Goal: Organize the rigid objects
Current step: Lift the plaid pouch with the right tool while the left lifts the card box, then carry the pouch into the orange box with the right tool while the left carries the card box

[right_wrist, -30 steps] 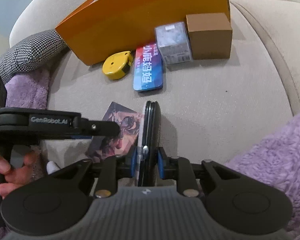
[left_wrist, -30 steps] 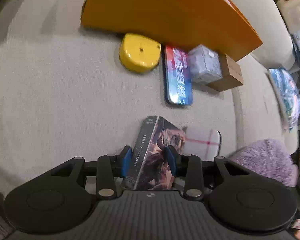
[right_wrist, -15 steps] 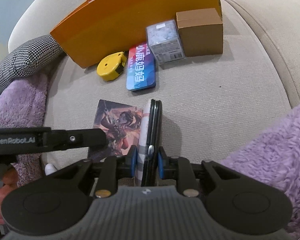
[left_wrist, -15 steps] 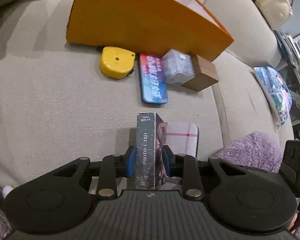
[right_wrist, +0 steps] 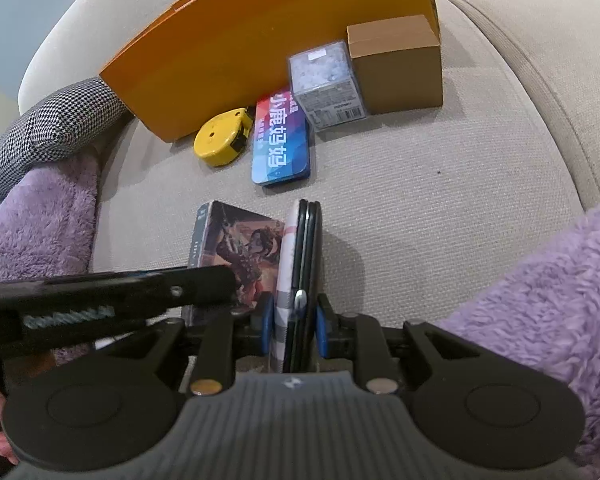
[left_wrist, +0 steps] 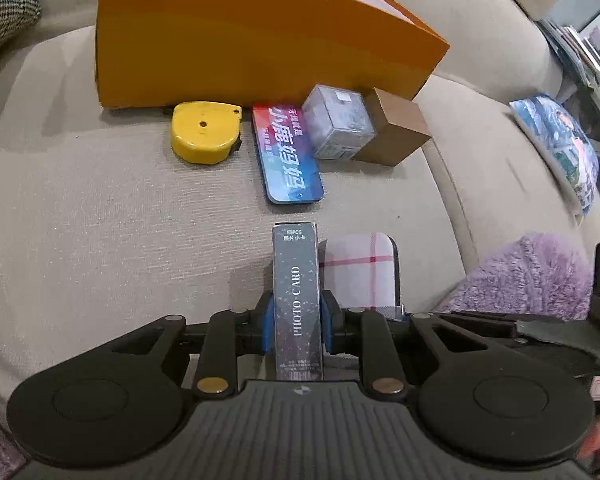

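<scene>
Fingers of the left gripper clamp the dark upright photo-card box; the right gripper pinches a plaid-cased black phone just beside it, long axes pointing toward the row before the orange cardboard box.

Beige fabric sofa, purple blanket

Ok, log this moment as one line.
left tool: shut on photo card box | right tool: shut on plaid-cased phone | both upright, side by side on sofa
</scene>
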The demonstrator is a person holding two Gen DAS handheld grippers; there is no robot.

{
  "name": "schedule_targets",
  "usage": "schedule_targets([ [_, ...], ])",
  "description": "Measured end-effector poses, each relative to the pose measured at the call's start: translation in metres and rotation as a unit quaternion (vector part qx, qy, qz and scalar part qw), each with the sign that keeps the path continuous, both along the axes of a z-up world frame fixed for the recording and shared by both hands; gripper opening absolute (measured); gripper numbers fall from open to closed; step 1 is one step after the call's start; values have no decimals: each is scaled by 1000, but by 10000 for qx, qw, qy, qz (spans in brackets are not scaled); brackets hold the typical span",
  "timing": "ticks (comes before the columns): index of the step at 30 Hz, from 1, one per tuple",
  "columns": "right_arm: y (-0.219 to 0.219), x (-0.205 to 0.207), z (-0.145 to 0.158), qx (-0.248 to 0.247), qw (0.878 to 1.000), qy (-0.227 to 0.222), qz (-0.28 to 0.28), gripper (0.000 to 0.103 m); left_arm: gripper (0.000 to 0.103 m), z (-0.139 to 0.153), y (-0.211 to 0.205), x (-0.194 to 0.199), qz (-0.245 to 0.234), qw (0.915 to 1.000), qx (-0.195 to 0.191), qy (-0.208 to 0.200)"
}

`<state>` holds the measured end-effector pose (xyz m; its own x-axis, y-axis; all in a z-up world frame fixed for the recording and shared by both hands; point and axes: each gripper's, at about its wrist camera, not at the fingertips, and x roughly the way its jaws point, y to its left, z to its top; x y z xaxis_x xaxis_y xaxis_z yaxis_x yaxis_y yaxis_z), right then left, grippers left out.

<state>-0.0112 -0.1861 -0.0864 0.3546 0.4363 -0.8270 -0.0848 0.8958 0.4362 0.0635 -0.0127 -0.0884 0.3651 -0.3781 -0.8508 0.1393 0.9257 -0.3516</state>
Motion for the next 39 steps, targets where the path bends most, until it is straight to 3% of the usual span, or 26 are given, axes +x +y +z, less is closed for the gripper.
schedule_targets([
  [14,-4,4,3,138,9999,-85,-42,21,25,-9,3,4,48,9999,-142,-38],
  [17,2,5,9,-6,9998,-165,103,20,25,-2,2,0,-9,9999,-7,-159],
  [24,11,23,48,-567,9948,-527,658,19,25,28,12,7,70,9997,-158,-174],
  [30,16,48,98,-1158,9764,-1084,1469,19,25,76,18,33,-42,9985,-300,-447],
  [39,29,113,181,-1638,9336,-1910,2551,19,25,151,27,105,-368,9937,-360,-999],
])
